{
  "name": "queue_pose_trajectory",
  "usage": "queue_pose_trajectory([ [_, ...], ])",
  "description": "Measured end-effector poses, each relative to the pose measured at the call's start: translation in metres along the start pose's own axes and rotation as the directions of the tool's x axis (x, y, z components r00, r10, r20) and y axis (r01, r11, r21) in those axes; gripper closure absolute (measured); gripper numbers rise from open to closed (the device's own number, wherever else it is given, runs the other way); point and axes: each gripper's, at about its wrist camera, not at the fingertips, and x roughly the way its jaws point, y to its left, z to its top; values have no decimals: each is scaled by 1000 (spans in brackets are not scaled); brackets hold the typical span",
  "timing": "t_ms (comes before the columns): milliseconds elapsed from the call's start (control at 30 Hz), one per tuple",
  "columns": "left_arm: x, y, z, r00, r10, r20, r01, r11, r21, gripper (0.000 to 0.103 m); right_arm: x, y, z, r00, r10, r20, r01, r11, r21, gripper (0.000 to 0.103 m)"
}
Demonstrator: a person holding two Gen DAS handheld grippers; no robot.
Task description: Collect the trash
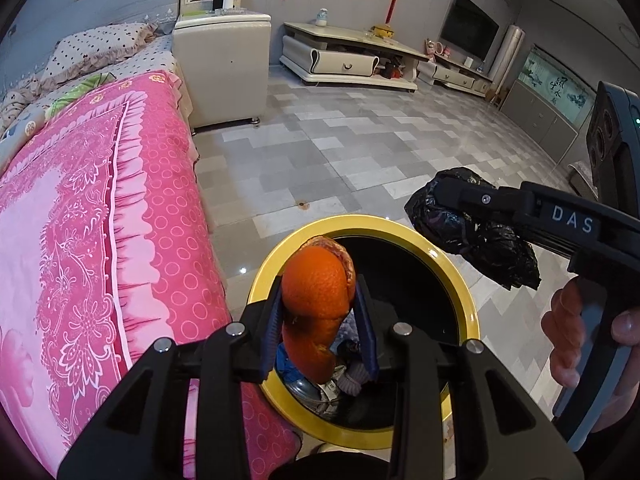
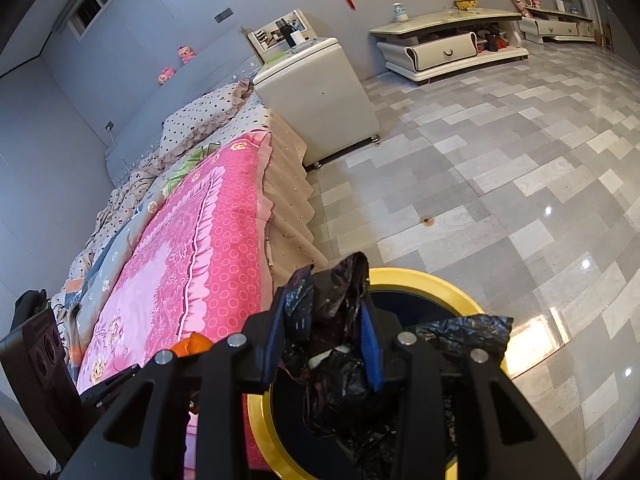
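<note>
Orange peel (image 1: 318, 296) pinched between the blue pads of the left gripper (image 1: 320, 320), held directly above the mouth of the yellow-rimmed bin (image 1: 460, 280). Black bag (image 2: 336, 320), crumpled, clamped in the right gripper (image 2: 326, 336), jaws closed tight on the plastic, also over the bin (image 2: 440, 284) opening, with loose folds trailing down toward it. From the left wrist view, bag (image 1: 472, 224) seen just right of the bin rim, right gripper (image 1: 460, 200) reaching in from the right, bare hand (image 1: 592, 336) on its handle. Paper and other scraps visible inside the bin under the peel. Pink blanket (image 1: 100, 220) on the bed touching the bin's left side. Grey tiled floor (image 1: 340, 152) beyond the bin, white cabinet (image 1: 222, 68) farther back at the bed's edge, low TV stand (image 1: 348, 60) against the far wall, well apart from the bin.
</note>
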Motion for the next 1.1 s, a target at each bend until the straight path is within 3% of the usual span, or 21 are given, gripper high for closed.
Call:
queue_pose_trajectory([
  [133, -2, 2, 1, 1000, -15, 4, 16, 1000, -9, 67, -3, -3, 0, 1000, -15, 4, 15, 1000, 15, 65],
  [267, -12, 2, -1, 999, -7, 37, 7, 1000, -8, 49, -7, -6, -1, 999, -44, 13, 43, 999, 27, 59],
  [367, -18, 4, -1, 999, -18, 49, 19, 1000, -24, 44, -10, -11, -2, 999, -41, 11, 41, 998, 51, 54],
  [467, -24, 5, -3, 998, -16, 60, 17, 1000, -26, 43, -13, -13, -4, 999, -48, 14, 47, 997, 58, 47],
  [733, -46, 20, -8, 996, -1, 93, 7, 998, -66, 43, -25, -7, -11, 999, -39, 14, 38, 997, 60, 47],
  [1100, -104, 54, -19, 983, 69, 172, -47, 990, -131, 43, -39, 40, -18, 1000, 17, 23, -17, 1000, -3, 47],
])
